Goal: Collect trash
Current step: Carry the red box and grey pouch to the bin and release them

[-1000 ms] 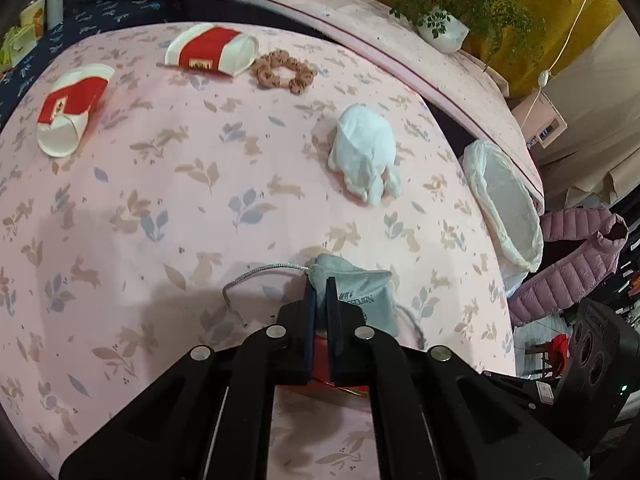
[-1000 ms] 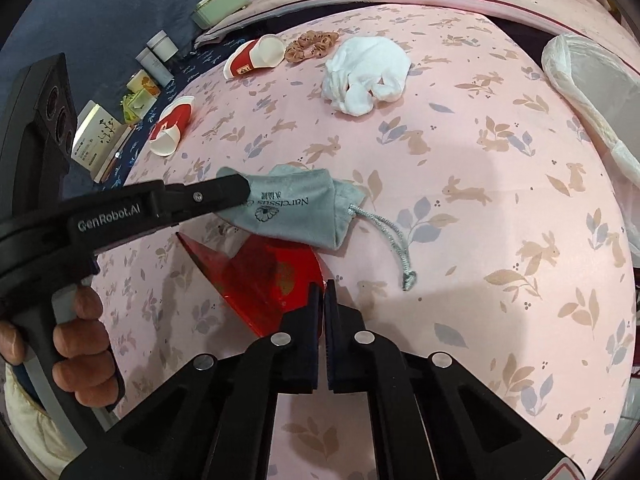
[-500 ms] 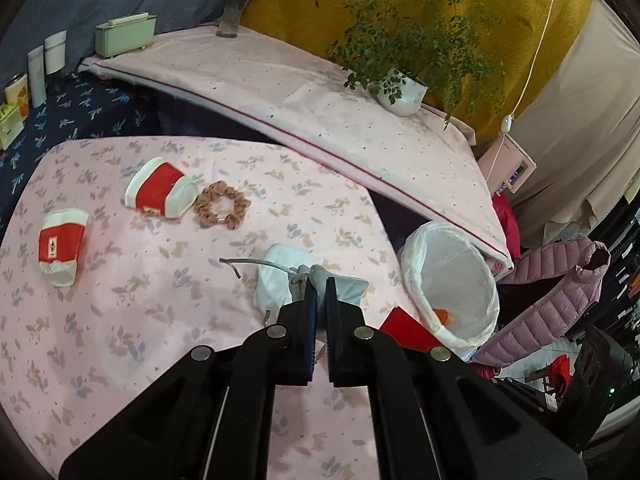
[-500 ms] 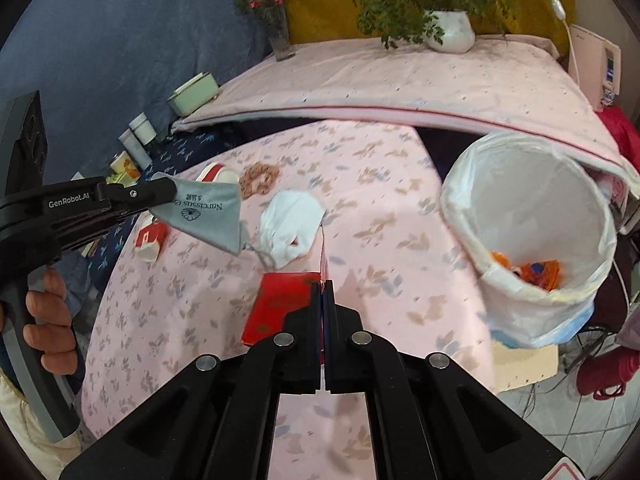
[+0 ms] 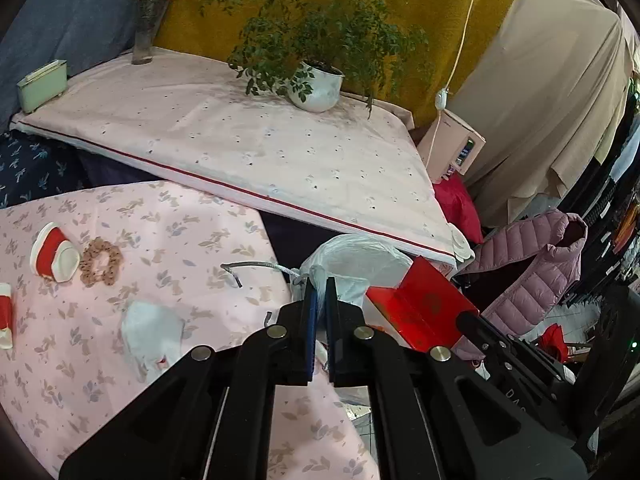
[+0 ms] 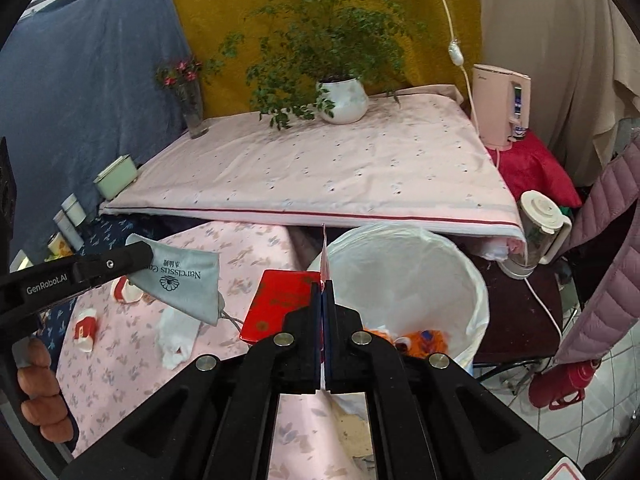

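My left gripper (image 5: 319,292) is shut on a grey drawstring pouch (image 6: 184,284) and holds it in the air above the pink table (image 5: 120,360); its cord (image 5: 256,267) sticks out left. My right gripper (image 6: 323,292) is shut on a red folded packet (image 6: 280,304), also seen in the left wrist view (image 5: 416,312), held beside the rim of the white-lined trash bin (image 6: 404,276). The bin holds orange trash (image 6: 420,338). A crumpled white tissue (image 5: 152,326) lies on the table.
Two red-and-white paper cups (image 5: 54,254) and a brown scrunchie (image 5: 100,262) lie on the table's left. A raised pink-covered shelf (image 5: 260,152) with a potted plant (image 5: 316,84) stands behind. A pink jacket (image 5: 532,276) hangs at right.
Both grippers lifted their items off the table and swung right toward the bin. The pouch and the red packet are now in the air near the bin's rim.
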